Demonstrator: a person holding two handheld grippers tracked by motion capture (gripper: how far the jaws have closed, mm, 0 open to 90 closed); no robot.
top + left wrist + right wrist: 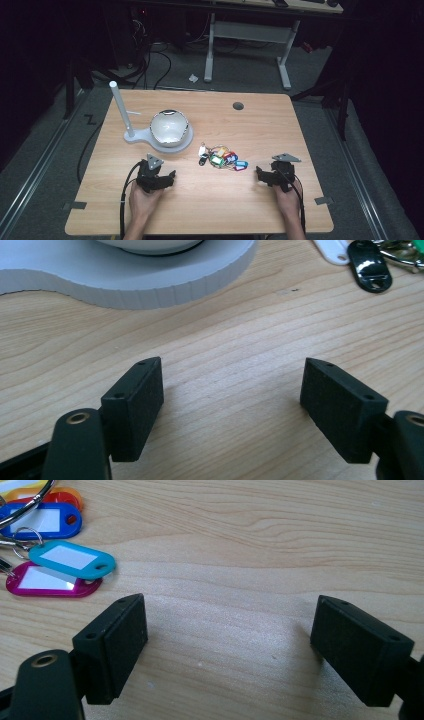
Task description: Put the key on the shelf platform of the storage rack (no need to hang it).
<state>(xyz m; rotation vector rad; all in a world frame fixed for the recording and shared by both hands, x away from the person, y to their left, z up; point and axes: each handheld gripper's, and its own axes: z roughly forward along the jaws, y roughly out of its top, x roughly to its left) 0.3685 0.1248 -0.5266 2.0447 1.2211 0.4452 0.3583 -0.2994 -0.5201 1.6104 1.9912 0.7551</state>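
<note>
A bunch of coloured key tags (222, 157) on a ring lies in the middle of the wooden table (280, 125). Its cyan tag (71, 559), magenta tag (45, 582) and blue tag (42, 520) lie at the upper left of the right gripper view; a black tag (369, 271) lies at the top right of the left gripper view. My left gripper (169, 179) rests open on the table, left of the bunch and in front of the white stand. My right gripper (260, 174) rests open, right of the bunch. Bare wood lies between each pair of jaws.
A white stand (137, 136) with an upright post (121, 107) carries a white bowl (169, 127) at the table's back left; its base edge (150, 287) lies just ahead of the left gripper. A round cable hole (238, 106) sits near the far edge. A desk frame (247, 35) stands beyond the table.
</note>
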